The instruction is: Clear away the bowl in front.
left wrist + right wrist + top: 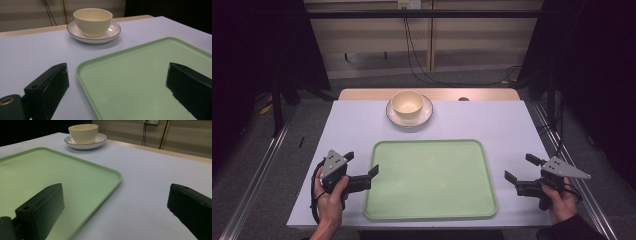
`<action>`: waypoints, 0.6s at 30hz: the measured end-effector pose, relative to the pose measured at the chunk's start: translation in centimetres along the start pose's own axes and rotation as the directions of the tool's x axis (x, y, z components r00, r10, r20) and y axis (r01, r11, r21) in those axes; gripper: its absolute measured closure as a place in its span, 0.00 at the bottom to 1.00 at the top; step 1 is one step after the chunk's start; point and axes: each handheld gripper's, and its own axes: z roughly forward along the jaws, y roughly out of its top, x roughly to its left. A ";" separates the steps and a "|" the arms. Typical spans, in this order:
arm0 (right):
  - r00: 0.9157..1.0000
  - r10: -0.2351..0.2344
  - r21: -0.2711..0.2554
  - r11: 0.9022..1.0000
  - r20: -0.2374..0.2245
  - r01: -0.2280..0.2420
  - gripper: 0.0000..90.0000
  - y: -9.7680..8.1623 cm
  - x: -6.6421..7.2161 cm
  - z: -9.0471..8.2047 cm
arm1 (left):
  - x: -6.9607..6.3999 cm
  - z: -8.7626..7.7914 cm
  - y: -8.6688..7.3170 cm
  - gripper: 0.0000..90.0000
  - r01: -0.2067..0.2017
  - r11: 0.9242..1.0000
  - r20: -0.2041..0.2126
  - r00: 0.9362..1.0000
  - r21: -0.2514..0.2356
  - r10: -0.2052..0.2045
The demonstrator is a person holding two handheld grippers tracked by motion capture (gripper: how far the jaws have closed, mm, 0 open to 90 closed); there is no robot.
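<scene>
A pale green tray [430,206] lies empty in the middle of the white table [352,125]. Behind it a cream bowl [407,103] stands on a white plate [426,115] with a dark rim. My left gripper [361,164] rests open at the tray's left edge; in the left gripper view one jaw stands over the table and the other over the tray [130,75]. My right gripper [522,167] is open too, just right of the tray, jaws apart with nothing between them. The bowl [92,22] and plate [98,141] sit far ahead of both.
The table's wooden far edge [362,94] shows behind the plate. Metal rails [257,175] run along both sides of the table on the floor, and cables [417,65] hang by the back wall.
</scene>
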 end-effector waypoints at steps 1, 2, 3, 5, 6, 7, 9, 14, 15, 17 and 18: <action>1.000 0.000 0.000 1.000 0.000 0.000 0.01 0.0 0.0 0.0 | 0.0 0.0 0.0 0.05 0.000 1.000 0.000 1.000 0.000 0.000; 1.000 -0.001 0.000 1.000 0.004 0.001 0.01 0.0 0.0 0.1 | 0.1 0.6 0.3 0.06 -0.005 1.000 0.007 1.000 -0.001 0.005; 1.000 -0.002 0.001 1.000 0.000 0.002 0.01 0.0 -0.1 0.0 | 0.1 0.6 0.3 0.06 -0.005 1.000 0.007 1.000 -0.001 0.005; 1.000 -0.004 0.000 1.000 -0.001 0.004 0.01 0.0 -0.1 0.0 | 0.3 1.3 0.8 0.06 -0.010 1.000 0.016 1.000 0.015 0.010; 1.000 -0.007 0.006 1.000 -0.002 0.007 0.01 -0.1 0.0 0.0 | 0.3 1.6 0.9 0.06 -0.012 1.000 0.009 1.000 0.015 0.012; 1.000 -0.007 0.006 1.000 -0.002 0.007 0.01 -0.1 0.0 0.0 | 0.3 1.6 0.9 0.06 -0.012 1.000 0.009 1.000 0.015 0.012; 1.000 -0.009 0.011 1.000 -0.008 0.009 0.01 -0.1 0.0 0.1 | 0.5 2.0 1.1 0.06 -0.019 1.000 0.009 1.000 0.016 0.019; 1.000 -0.010 0.013 1.000 -0.010 0.010 0.01 -0.1 0.0 0.1 | 1.2 3.2 1.5 0.06 -0.021 0.999 -0.009 1.000 0.027 0.021; 1.000 -0.012 0.013 1.000 -0.013 0.012 0.01 -0.1 0.0 0.1 | 1.1 3.3 1.6 0.06 -0.024 0.999 -0.031 0.999 0.025 0.024; 1.000 -0.010 0.012 1.000 -0.012 0.011 0.01 -0.1 0.0 0.1 | 1.2 3.8 2.0 0.04 -0.024 0.999 0.000 1.000 0.029 0.024; 1.000 -0.010 0.012 1.000 -0.011 0.011 0.01 -0.1 0.0 0.1 | 1.2 3.8 2.0 0.05 -0.024 0.999 0.000 1.000 0.029 0.024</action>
